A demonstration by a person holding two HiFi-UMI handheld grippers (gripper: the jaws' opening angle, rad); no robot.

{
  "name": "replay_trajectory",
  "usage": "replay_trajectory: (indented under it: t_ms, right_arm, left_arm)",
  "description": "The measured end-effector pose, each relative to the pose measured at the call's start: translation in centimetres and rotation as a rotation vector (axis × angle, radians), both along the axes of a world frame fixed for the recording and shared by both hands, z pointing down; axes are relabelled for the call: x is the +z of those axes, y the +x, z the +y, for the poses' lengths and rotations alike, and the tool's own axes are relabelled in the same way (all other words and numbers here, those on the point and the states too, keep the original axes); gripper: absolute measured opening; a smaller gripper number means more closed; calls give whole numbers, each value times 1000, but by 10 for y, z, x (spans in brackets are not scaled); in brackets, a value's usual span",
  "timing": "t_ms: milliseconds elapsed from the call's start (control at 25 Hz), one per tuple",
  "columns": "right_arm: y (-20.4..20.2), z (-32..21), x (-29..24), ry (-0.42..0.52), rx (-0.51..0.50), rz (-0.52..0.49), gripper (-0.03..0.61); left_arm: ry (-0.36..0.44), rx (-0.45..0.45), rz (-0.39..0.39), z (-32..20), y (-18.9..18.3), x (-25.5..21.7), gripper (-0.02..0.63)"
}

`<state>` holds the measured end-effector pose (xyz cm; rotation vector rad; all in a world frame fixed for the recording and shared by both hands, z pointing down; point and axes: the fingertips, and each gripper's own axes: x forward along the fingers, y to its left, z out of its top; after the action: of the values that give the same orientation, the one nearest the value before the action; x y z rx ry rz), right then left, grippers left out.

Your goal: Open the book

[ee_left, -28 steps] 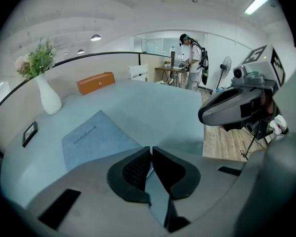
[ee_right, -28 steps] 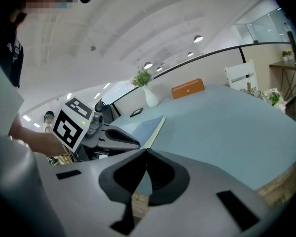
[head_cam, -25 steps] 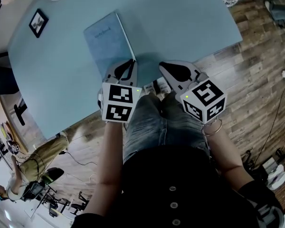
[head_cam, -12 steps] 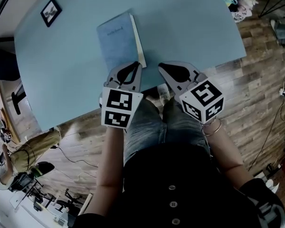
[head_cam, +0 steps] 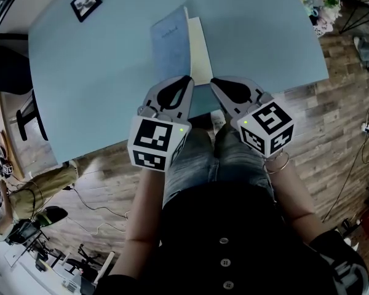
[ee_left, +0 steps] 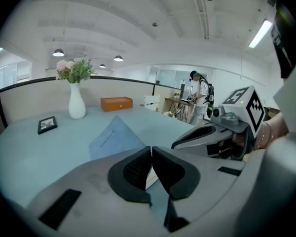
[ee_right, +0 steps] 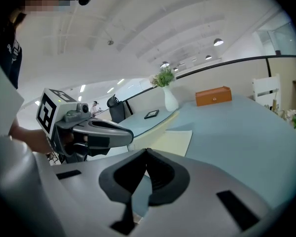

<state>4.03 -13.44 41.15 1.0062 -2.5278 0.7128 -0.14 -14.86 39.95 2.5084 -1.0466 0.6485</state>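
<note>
Item one: book [head_cam: 184, 45], which we find on the pale blue tabletop [head_cam: 98, 85], towards its near edge and just ahead of both tools. We note its blue cover [head_cam: 171, 42] tilted up off the block of pages, hinged along the left side, with lettering on its face too small for us to read. A cream page [head_cam: 202, 48] lies bare and flat to the right of it.

Item two: left tongs [head_cam: 186, 78]. In the left gripper view we see the two dark pads pressed together, clenched on the near edge of the cover, whose blue sheet rises behind them. Marker cube [head_cam: 155, 143] at the rear.

Item three: right tongs [head_cam: 214, 80]. We record them closed tip to tip, with nothing we can see between the pads. They sit at the near right corner of the cream page; we cannot tell whether they touch it. Second marker cube [head_cam: 267, 128] behind.

Item four, sundries on the tabletop, all well apart from the book: a small black picture frame [head_cam: 86, 3] at the far left; a white vase [ee_left: 77, 105] holding flowers; an orange box [ee_left: 116, 103] beside the vase.

Item five, surroundings: wooden floor [head_cam: 332, 103] around the tabletop, and a standing person [ee_left: 200, 95] far off in the room.
</note>
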Motion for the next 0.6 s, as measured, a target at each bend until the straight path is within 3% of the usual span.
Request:
replay_trajectory:
  t_ms: [600]
  right_arm:
    - [-63,6,-23,52,-17,23,2]
  left_arm:
    - [70,-96,86,3,-75,-28,18]
